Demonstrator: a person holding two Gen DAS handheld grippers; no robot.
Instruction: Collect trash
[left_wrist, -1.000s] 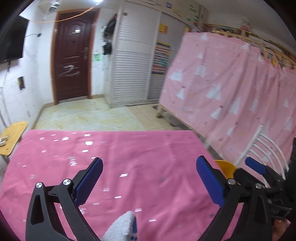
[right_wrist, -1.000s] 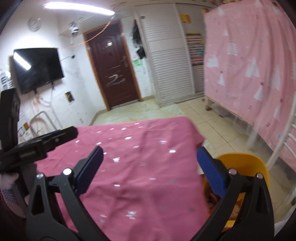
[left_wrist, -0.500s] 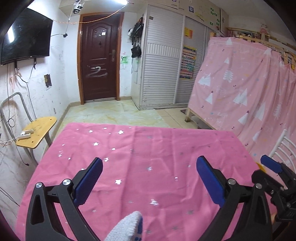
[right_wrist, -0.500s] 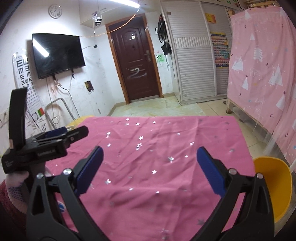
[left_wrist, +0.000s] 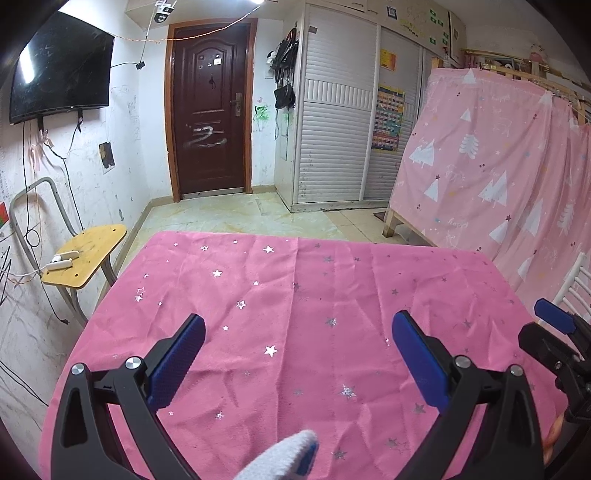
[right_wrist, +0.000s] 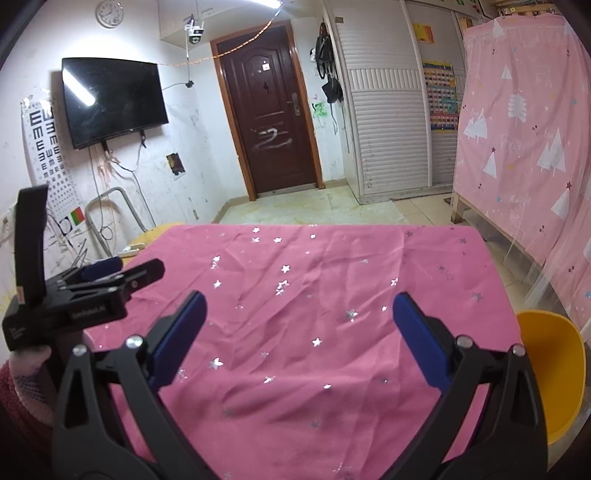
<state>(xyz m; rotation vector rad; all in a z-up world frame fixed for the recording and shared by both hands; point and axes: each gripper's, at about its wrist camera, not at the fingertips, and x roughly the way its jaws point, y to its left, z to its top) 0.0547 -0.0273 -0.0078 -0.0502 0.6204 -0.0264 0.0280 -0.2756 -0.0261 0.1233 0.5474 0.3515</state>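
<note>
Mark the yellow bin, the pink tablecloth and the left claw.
yellow bin (right_wrist: 554, 373): right wrist view, inner wall.
pink tablecloth (left_wrist: 314, 295): left wrist view, bare middle.
left claw (left_wrist: 299, 349): left wrist view, midway between fingertips.

The eye chart (right_wrist: 44, 147) on the left wall shows rows of the letter E turned in different directions, large at the top and shrinking below. White lettering on the body of the left gripper (right_wrist: 122, 271) is too blurred to read. A white scrawl on the door (right_wrist: 271, 138) resembles "Z".
</note>
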